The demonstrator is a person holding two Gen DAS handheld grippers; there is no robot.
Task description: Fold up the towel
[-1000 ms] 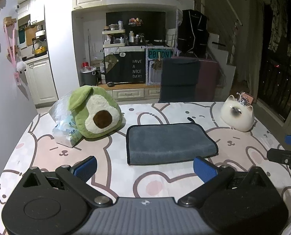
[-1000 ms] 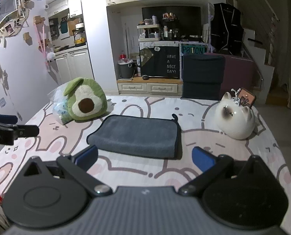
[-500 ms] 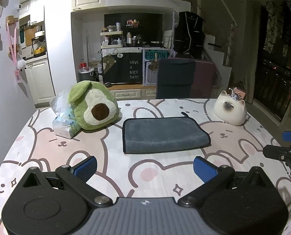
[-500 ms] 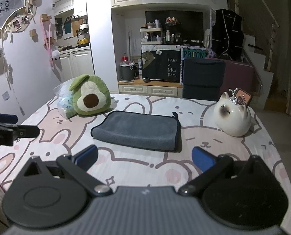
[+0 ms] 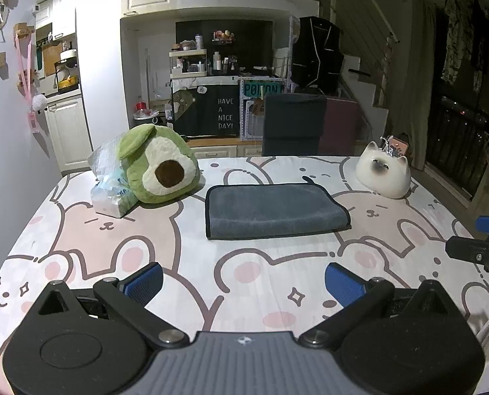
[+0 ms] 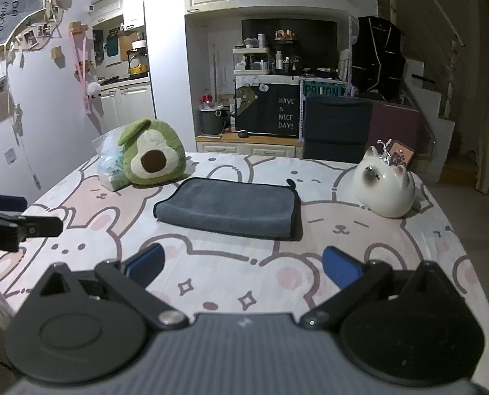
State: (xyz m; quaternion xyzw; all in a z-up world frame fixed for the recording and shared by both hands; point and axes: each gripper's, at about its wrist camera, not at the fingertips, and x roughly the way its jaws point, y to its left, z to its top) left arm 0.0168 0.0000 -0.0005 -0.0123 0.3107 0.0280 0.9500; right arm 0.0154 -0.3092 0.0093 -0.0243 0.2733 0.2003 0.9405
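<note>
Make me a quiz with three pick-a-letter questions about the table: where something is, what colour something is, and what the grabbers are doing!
1. What sits just left of the towel?
A. avocado plush
B. cat figure
C. a lamp

2. What colour is the towel?
A. pink
B. grey
C. yellow

3. How are the two grippers?
A. both shut on the towel
B. one holds the cat figure
C. both open and empty

Answers:
1. A, the plush lies at the towel's left end, while the cat figure is off to the right.
2. B, it is grey with a dark edge, lying folded on the tablecloth.
3. C, the left gripper and right gripper have their fingers spread wide, nothing between them, on the near side of the towel.
</note>
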